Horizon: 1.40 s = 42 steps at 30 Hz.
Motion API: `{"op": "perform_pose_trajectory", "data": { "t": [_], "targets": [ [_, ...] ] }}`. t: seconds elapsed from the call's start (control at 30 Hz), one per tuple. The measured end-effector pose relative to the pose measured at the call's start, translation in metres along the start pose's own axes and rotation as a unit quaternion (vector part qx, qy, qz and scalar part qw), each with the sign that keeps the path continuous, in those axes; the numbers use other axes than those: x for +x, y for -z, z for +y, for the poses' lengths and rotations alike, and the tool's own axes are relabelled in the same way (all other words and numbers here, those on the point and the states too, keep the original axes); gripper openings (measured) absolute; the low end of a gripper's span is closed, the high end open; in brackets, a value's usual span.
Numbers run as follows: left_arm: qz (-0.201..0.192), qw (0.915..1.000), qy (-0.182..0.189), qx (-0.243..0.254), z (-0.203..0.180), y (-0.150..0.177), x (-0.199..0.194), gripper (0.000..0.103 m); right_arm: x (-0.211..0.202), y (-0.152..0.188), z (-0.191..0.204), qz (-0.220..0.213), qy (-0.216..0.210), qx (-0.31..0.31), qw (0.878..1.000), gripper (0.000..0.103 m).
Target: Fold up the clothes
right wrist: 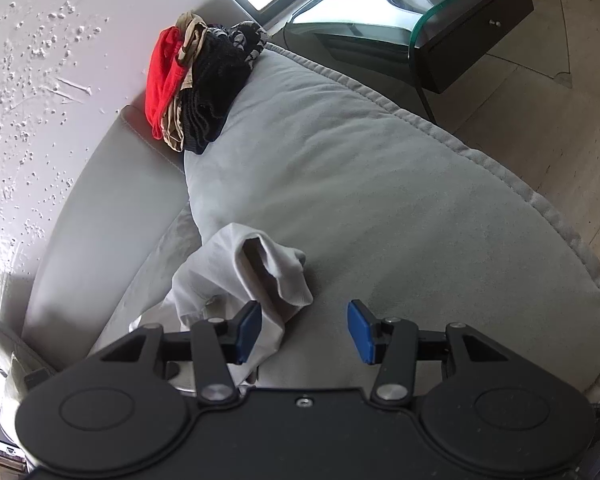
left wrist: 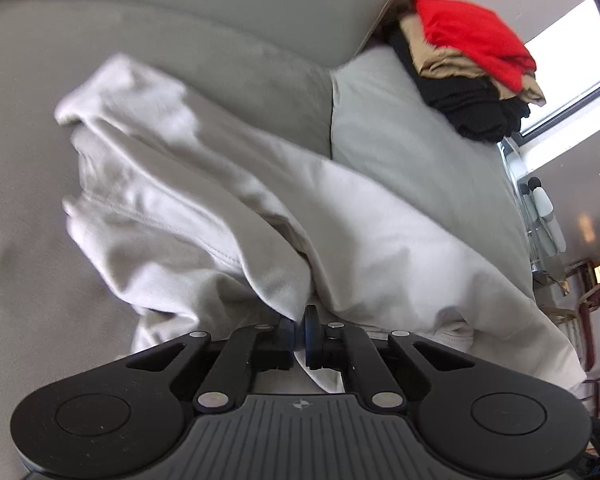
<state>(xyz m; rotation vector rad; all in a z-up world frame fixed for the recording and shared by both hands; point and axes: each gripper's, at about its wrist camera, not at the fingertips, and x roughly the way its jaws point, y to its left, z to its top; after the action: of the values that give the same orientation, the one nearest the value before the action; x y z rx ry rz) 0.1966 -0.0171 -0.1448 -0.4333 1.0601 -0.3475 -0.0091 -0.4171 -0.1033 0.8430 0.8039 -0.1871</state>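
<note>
A crumpled white garment (left wrist: 220, 208) lies spread over the grey sofa seat (left wrist: 28, 200). My left gripper (left wrist: 300, 330) is shut on a fold of its near edge, the cloth pinched between the two blue pads. In the right wrist view a sleeve end of the white garment (right wrist: 256, 280) lies on the grey cushion (right wrist: 400, 208). My right gripper (right wrist: 304, 330) stands open just above it. The sleeve cloth rests by the left pad (right wrist: 249, 332), and the right pad (right wrist: 362, 330) is clear of it.
A pile of red, tan and black clothes (left wrist: 468, 68) (right wrist: 196, 88) sits at the far end of the cushion against the wall. A glass side table (right wrist: 440, 12) with a dark drawer unit stands beyond the sofa on the pale floor (right wrist: 560, 128).
</note>
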Motion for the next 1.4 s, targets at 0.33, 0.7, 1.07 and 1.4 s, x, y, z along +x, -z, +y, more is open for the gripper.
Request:
{"op": "perform_pose_trajectory", "data": {
  "t": [0.33,0.7,1.07,1.4],
  "targets": [
    [-0.097,0.9931,0.028,0.06,0.009,0.03,-0.151,0.003,-0.031,0.015,0.037,0.02,-0.067,-0.039,0.997,0.048],
    [-0.067,0.9977,-0.01,0.009,0.064,0.07,-0.127,0.003,0.071,0.111,0.137,0.198,-0.148,-0.153,0.957,0.055],
    [-0.063,0.998,0.001,0.001,0.074,0.078,-0.126,0.003,0.138,0.155,0.196,0.19,-0.045,-0.271,0.943,0.058],
    [-0.073,0.9971,-0.018,0.01,0.076,0.073,-0.134,0.003,0.098,0.08,0.181,0.09,0.025,-0.282,0.955,0.004]
  ]
}}
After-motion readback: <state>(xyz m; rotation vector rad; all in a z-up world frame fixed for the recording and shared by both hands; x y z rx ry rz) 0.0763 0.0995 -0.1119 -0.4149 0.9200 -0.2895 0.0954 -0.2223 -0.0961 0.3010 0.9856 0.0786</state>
